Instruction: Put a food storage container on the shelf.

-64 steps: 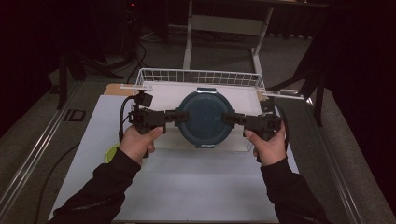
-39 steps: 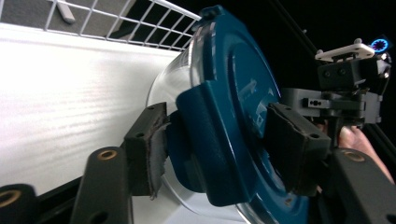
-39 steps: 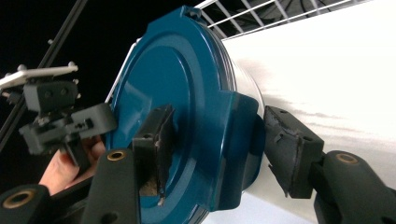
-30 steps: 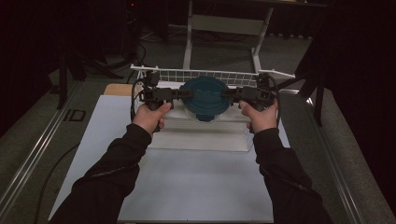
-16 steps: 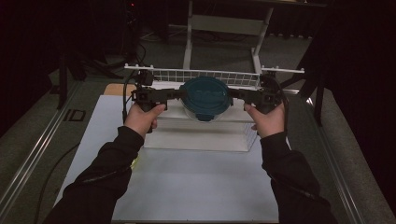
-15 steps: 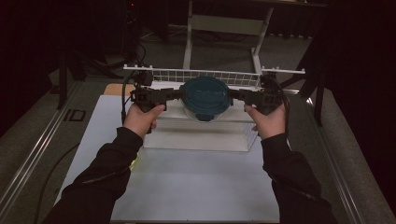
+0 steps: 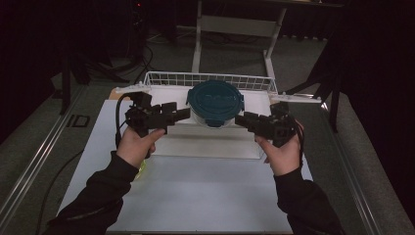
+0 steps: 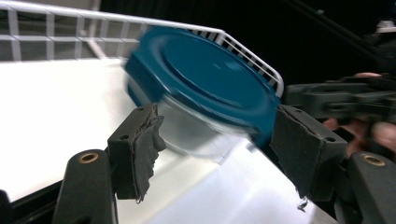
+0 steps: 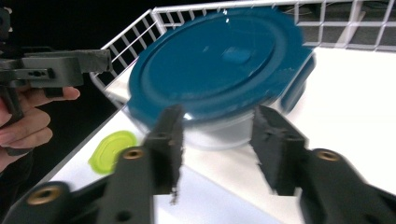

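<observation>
One clear container (image 7: 214, 113) with one teal lid (image 7: 215, 98) is seen in one wire basket (image 7: 161, 79), ahead of and between both sets of jaws. The left gripper (image 7: 182, 113) is parted, gripping nothing. The right gripper (image 7: 241, 120) has just been closing, nothing between its jaws. One green disc (image 9: 112, 150) lies beside them.

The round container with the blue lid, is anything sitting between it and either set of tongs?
Nothing visible does. The container sits in the wire basket, with open space between it and the left tongs and the right tongs.
</observation>
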A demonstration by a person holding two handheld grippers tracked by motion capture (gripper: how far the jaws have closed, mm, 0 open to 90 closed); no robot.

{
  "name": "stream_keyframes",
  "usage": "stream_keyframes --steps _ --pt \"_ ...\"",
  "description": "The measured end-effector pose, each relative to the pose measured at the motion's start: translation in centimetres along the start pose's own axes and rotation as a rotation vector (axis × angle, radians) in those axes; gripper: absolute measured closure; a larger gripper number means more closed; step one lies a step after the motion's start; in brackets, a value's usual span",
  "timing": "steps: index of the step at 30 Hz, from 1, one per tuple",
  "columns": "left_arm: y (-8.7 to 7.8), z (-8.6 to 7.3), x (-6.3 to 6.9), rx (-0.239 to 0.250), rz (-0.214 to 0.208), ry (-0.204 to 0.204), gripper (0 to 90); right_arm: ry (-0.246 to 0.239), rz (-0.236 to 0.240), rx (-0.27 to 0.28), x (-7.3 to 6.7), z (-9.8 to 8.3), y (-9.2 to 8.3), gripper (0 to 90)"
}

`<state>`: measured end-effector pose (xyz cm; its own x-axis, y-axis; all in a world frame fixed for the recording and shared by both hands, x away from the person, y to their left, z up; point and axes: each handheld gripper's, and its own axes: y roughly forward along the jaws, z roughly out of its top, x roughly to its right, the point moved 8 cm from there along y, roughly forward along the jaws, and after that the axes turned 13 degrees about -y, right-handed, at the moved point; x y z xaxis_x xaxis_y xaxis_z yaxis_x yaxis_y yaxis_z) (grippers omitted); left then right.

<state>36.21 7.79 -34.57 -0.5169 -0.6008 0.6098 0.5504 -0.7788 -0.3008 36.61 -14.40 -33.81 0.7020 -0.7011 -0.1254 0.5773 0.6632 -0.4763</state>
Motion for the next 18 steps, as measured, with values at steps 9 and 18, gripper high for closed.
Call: stream_keyframes --steps 9,18 --pt "-1.0 -5.5 1.2 0.036 -0.074 0.125 18.8 -0.036 0.01 -0.009 -2.3 -3.3 2.1 89.7" --pt "-1.5 -10.2 0.6 0.018 -0.059 0.176 1.7 -0.041 -0.011 -0.01 -2.6 -3.8 4.0 89.9"
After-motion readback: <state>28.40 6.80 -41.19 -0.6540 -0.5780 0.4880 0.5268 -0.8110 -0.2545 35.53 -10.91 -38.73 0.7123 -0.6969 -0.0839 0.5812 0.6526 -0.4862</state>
